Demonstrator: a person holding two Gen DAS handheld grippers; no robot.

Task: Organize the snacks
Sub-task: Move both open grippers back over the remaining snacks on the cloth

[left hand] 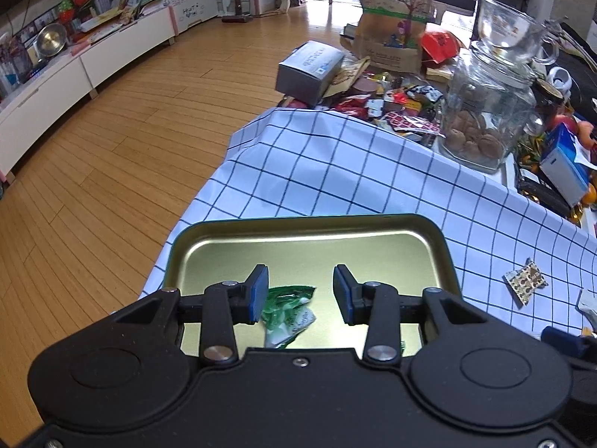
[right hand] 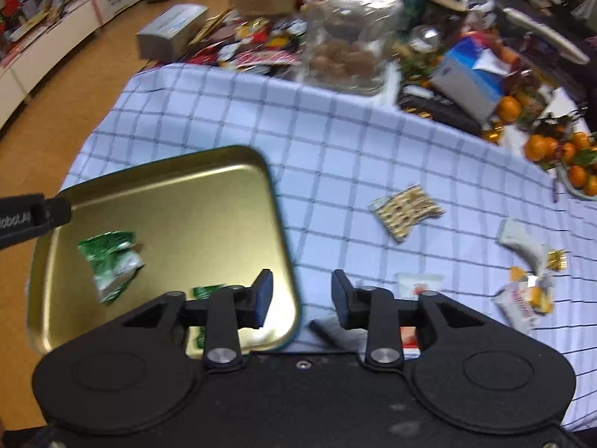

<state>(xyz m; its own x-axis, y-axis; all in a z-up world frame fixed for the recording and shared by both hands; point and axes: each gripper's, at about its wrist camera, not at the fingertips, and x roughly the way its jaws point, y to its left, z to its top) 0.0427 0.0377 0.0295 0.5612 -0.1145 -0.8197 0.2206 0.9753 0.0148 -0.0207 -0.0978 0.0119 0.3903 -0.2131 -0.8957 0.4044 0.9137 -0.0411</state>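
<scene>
A gold tin tray [left hand: 373,246] [right hand: 209,194] lies on the checked cloth. A green-and-white snack packet [left hand: 289,311] [right hand: 112,265] lies in it, with a second green packet [right hand: 207,291] near the tray's front. My left gripper [left hand: 300,295] is open above the tray, over the green packet, holding nothing. My right gripper [right hand: 302,298] is open and empty over the tray's right front corner. A patterned brown packet [left hand: 524,280] [right hand: 405,211], a grey packet [right hand: 522,244] and orange-white packets [right hand: 522,302] lie on the cloth to the right.
A glass jar of cookies [left hand: 485,112] [right hand: 343,56], a grey box [left hand: 309,69] [right hand: 169,31], a pile of snack wrappers [left hand: 395,104], a blue box [right hand: 468,78] and oranges [right hand: 559,153] crowd the far side. The table edge drops to wood floor [left hand: 112,149] on the left.
</scene>
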